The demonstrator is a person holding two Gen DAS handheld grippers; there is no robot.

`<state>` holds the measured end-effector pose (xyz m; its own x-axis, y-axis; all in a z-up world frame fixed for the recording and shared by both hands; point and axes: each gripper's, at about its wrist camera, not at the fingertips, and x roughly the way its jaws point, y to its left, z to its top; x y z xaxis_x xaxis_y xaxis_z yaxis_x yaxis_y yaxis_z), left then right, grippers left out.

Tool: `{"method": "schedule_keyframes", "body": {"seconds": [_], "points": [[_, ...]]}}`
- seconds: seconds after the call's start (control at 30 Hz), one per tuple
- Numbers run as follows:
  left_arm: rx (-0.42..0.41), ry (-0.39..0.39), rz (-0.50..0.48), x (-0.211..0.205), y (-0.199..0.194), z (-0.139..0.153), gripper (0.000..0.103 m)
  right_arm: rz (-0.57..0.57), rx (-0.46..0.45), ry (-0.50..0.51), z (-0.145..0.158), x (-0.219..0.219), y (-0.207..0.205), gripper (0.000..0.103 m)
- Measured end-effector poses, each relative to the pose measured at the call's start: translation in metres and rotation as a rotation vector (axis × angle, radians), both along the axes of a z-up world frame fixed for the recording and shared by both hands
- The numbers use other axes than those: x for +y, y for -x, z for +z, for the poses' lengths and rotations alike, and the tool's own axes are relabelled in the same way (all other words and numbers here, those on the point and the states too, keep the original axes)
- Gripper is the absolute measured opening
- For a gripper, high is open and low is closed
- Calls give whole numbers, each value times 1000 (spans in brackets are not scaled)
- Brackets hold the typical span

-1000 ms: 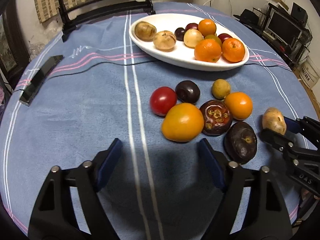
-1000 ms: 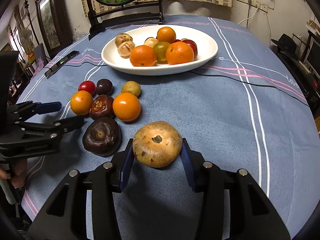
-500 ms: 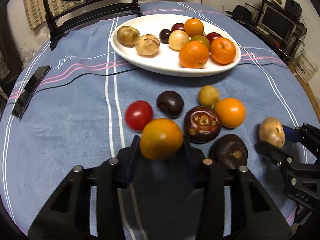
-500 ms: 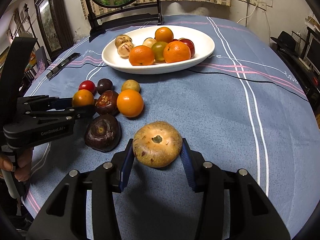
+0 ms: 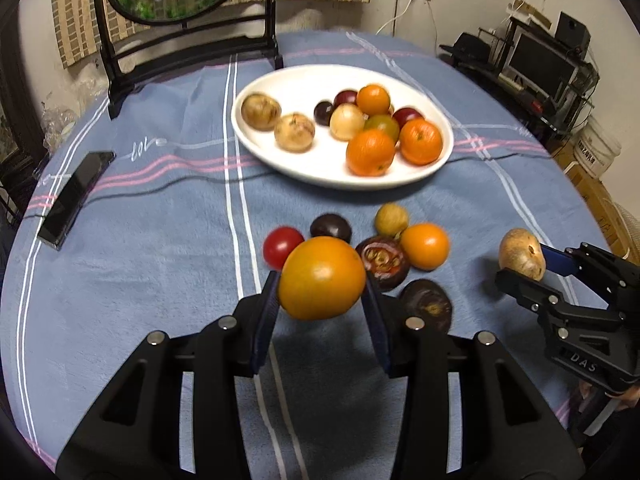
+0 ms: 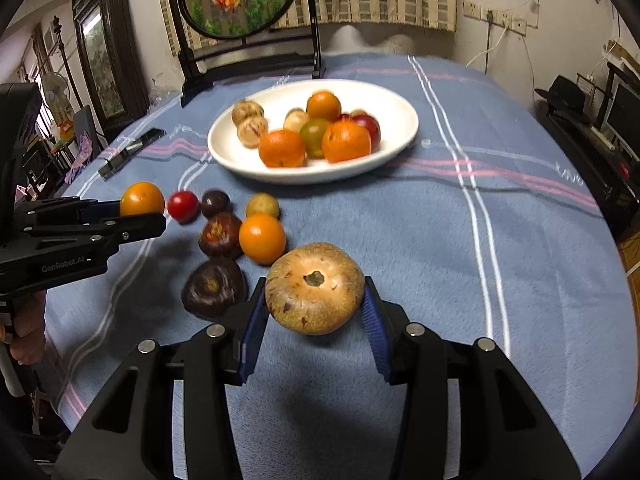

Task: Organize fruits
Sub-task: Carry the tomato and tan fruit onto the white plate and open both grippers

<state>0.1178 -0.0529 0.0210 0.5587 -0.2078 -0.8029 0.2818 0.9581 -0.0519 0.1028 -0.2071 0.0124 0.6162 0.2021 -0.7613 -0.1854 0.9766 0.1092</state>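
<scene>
Carrying step: left claw [image 5: 321,280] clamps an orange tomato [image 5: 321,278], right claw [image 6: 314,290] a tan fruit [image 6: 315,287], both lifted. Next, release them into the white plate [image 5: 280,156] toward the table's far edge.

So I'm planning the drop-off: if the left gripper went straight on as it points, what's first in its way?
Likely nothing on the cloth: the left gripper holds an orange fruit raised above the plum. Beyond lies the plate, though depth is unclear.

Tablecloth [image 5: 160,264] blue – white, pink stripes; plate [image 5: 280,160] white (fruit [image 5: 322,278] orange).
</scene>
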Motion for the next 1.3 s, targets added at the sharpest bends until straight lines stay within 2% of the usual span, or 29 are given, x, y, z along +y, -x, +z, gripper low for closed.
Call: {"method": "schedule_keyframes", "body": {"seconds": [0.27, 0.43, 0.6, 0.93, 1.1, 1.2, 1.3], "points": [[-42, 16, 3, 0, -20, 24, 42, 12, -88, -8, 31, 1, -16, 46], [-53, 19, 18, -4, -44, 31, 42, 11, -132, -7, 46, 3, -46, 46], [-72, 0, 18, -14, -64, 33, 42, 12, -135, 21, 44, 9, -77, 46], [-27, -22, 90, -18, -142, 14, 42, 44, -121, 35, 27, 23, -150, 46], [-11, -33, 90, -21, -166, 5, 42, 40, -117, 64, 18, 29, -179, 46], [-5, -33, 102, -24, -179, 0, 42, 18, -144, 79, 19, 30, -192, 46], [19, -2, 130, -21, -191, -4, 41, 6, -130, 66, 16, 29, -206, 46]]}}
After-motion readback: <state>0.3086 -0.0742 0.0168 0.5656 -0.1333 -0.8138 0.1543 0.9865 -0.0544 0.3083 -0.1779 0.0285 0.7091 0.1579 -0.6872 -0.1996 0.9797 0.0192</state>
